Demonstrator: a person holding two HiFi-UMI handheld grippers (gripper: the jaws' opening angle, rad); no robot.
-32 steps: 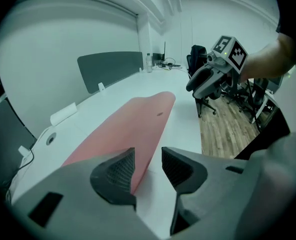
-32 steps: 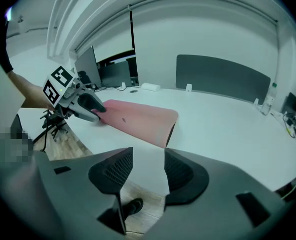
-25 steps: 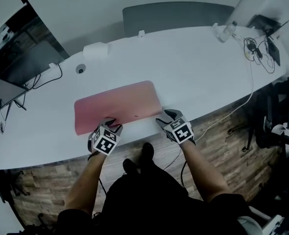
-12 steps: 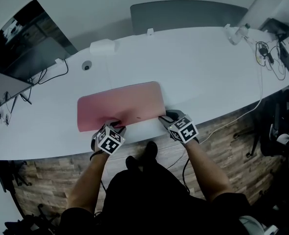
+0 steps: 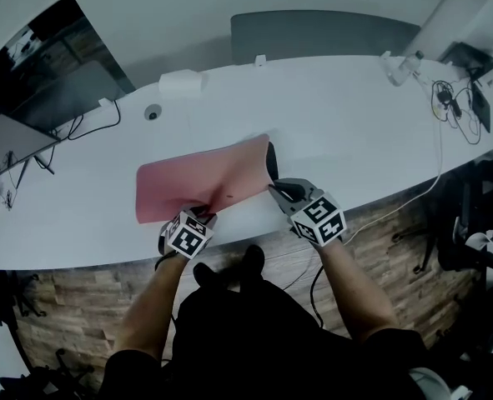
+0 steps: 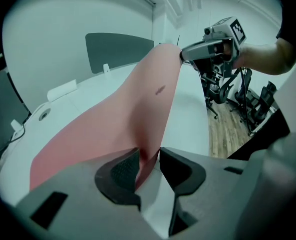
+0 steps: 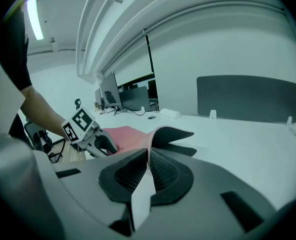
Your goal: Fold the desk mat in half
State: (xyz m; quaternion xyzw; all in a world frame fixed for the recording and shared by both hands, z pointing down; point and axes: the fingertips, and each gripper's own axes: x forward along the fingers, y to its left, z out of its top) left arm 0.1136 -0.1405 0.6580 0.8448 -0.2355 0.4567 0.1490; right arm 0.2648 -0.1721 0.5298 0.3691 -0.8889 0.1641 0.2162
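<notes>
The pink desk mat [image 5: 198, 183] lies on the white table [image 5: 354, 115] in front of me. Its near right corner is lifted and curls over, showing the dark underside [image 5: 271, 161]. My right gripper [image 5: 284, 192] has just been closing and is now shut on that corner; in the right gripper view the thin mat edge [image 7: 149, 143] sits between its pads. My left gripper [image 5: 201, 212] is at the near edge further left. Its jaws have been closing too, with the mat [image 6: 112, 119] pinched between them. From there the mat rises toward the right gripper [image 6: 208, 46].
A grey divider panel [image 5: 321, 32] stands behind the table. A white box [image 5: 182, 82] and a round grommet [image 5: 153, 112] lie at the back left. Cables [image 5: 450, 98] trail at the far right and monitors [image 5: 54, 90] stand at the left. The table's front edge is just under both grippers.
The right gripper has closed on the mat's near right corner and risen with it, so the corner now curls up off the table. The left gripper has stayed at the near edge.
</notes>
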